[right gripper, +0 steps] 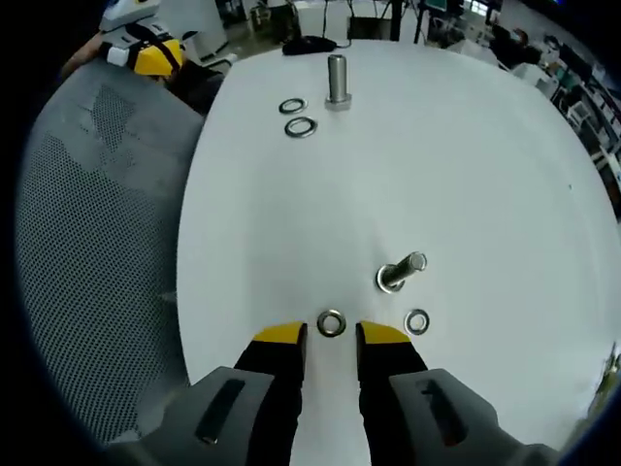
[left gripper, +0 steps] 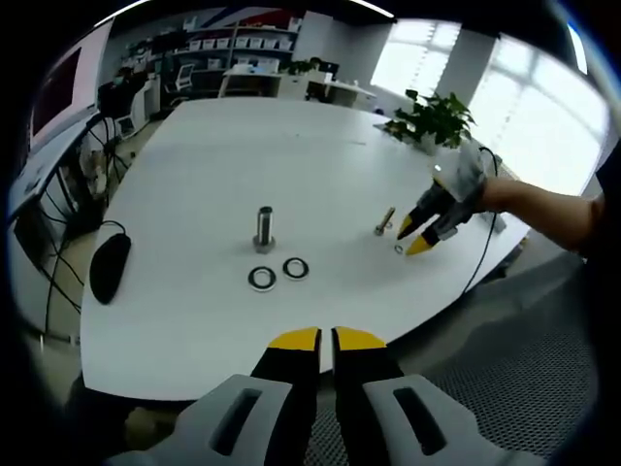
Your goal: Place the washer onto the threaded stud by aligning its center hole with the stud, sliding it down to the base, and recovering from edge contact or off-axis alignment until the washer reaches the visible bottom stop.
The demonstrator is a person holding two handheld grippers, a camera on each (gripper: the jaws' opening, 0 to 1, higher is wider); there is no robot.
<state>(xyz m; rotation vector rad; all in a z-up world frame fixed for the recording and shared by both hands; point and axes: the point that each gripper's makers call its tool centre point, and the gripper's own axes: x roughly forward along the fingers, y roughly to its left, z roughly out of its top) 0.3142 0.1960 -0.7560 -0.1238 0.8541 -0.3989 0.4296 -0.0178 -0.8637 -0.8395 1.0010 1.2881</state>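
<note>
An upright threaded stud (left gripper: 264, 228) (right gripper: 337, 80) stands on the white table (left gripper: 194, 175) (right gripper: 466, 175) with two washers (left gripper: 261, 278) (left gripper: 295, 268) (right gripper: 292, 105) (right gripper: 301, 127) flat beside it. A second bolt (left gripper: 384, 221) (right gripper: 400, 272) lies near the table edge. Close to it rest a small washer (right gripper: 331, 323) (left gripper: 399, 249) and another washer (right gripper: 416, 321). My right gripper (right gripper: 332, 336) (left gripper: 417, 233) is open, its tips just short of the small washer and on either side of it. My left gripper (left gripper: 325, 340) (right gripper: 146, 53) hovers off the table edge, shut and holding nothing.
A black mouse (left gripper: 109, 264) (right gripper: 310, 44) lies at one end of the table and a potted plant (left gripper: 432, 121) stands at another. A grey mesh chair (right gripper: 97, 243) sits beside the edge. A person's arm (left gripper: 543, 209) holds the right gripper.
</note>
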